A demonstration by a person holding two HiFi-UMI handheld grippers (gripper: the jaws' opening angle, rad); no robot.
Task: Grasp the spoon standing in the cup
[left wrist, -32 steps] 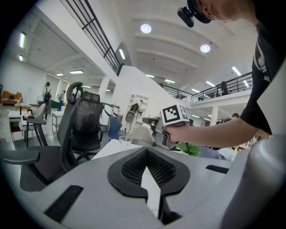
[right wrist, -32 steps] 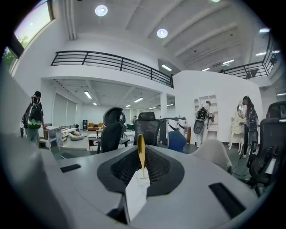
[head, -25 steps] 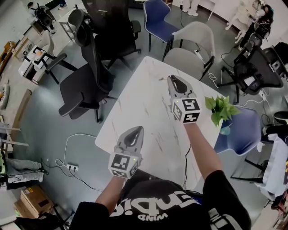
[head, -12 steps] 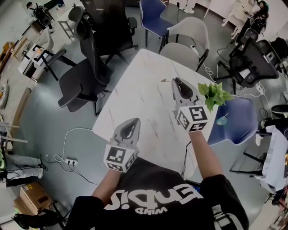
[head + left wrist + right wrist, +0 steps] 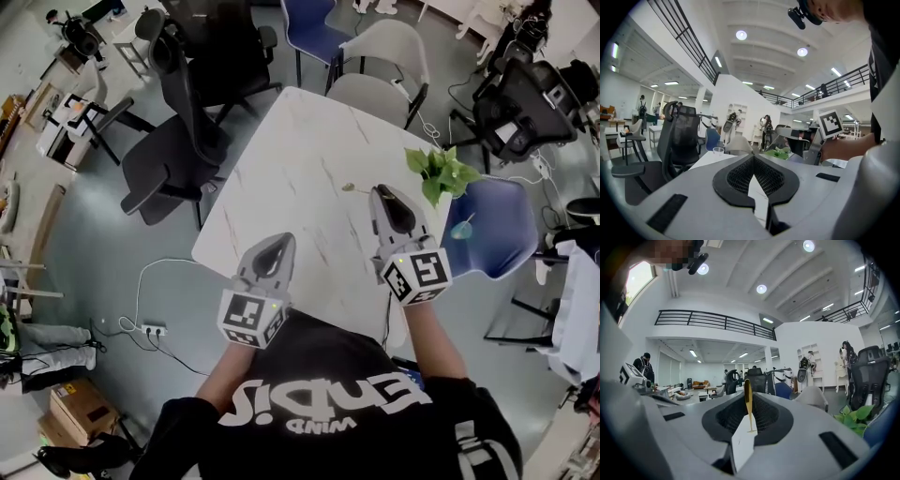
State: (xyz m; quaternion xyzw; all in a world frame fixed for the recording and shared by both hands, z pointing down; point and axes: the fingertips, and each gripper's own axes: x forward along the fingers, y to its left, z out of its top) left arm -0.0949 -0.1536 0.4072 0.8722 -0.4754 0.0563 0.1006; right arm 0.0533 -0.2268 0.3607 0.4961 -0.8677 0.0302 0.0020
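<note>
Here, your right gripper [image 5: 749,404] pinched the gold spoon [image 5: 747,389] upright over the white table [image 5: 291,159]; the jaws of your left gripper [image 5: 753,160] were pressed together, empty.

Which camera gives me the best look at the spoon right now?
The right gripper view: the spoon stands upright and close, pinched between the right gripper's jaws. The head view shows only a small sliver of it at that gripper's tip. The left gripper view does not show it.
</note>
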